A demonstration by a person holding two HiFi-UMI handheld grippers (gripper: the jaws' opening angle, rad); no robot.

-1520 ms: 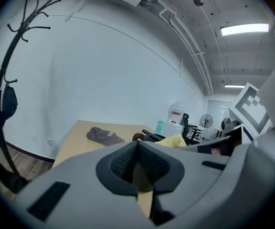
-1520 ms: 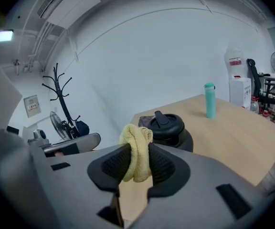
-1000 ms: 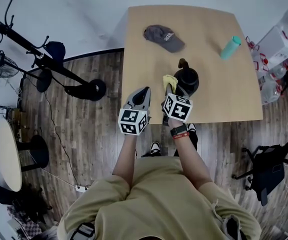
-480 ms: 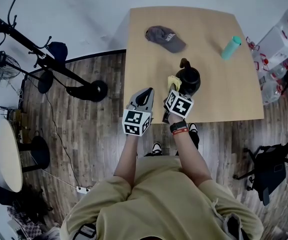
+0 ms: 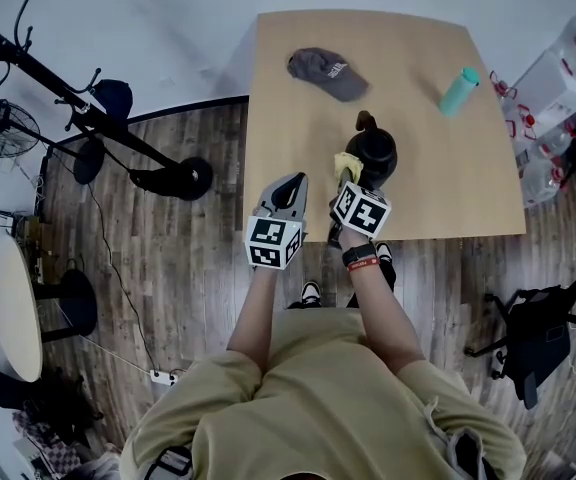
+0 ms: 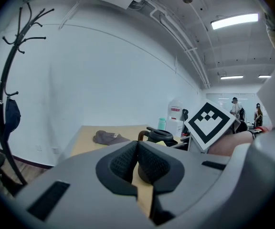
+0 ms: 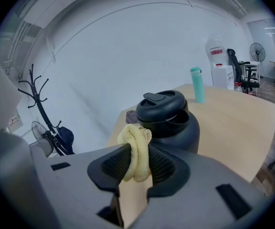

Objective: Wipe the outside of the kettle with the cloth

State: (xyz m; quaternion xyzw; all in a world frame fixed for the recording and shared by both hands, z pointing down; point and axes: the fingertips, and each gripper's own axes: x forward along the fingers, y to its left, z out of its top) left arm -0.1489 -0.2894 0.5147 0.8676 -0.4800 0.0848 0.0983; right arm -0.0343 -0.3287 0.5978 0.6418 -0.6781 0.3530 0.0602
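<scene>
Right gripper (image 7: 136, 162) sits low centre in its own view, its fingers (image 7: 110, 167) clamped on a bunched yellow cloth (image 7: 135, 147). The wad sticks up past the tips, probably so that fabric rather than plastic meets the target. Left gripper (image 6: 137, 162) sits low centre in its view, fingers (image 6: 121, 163) closed together on nothing. In the head view it hangs left of the right one at the near worktop edge, apparently spare and parked clear of the wiping. Just beyond the cloth is the black kettle (image 7: 172, 120), upright with its lid down, at frame centre. The cloth is against or just beside its near-left side; contact is not certain. From this, wiping of the outer wall looks under way or about to start. The light wood worktop (image 5: 438, 168) fills the upper middle of the head view. A grey cap (image 5: 328, 73) lies further up, a teal bottle (image 5: 459, 93) upper right. Dark plank floor (image 5: 188, 268) surrounds the worktop, with a coat stand (image 5: 68, 108) upper left and an office chair (image 5: 538, 338) right.
</scene>
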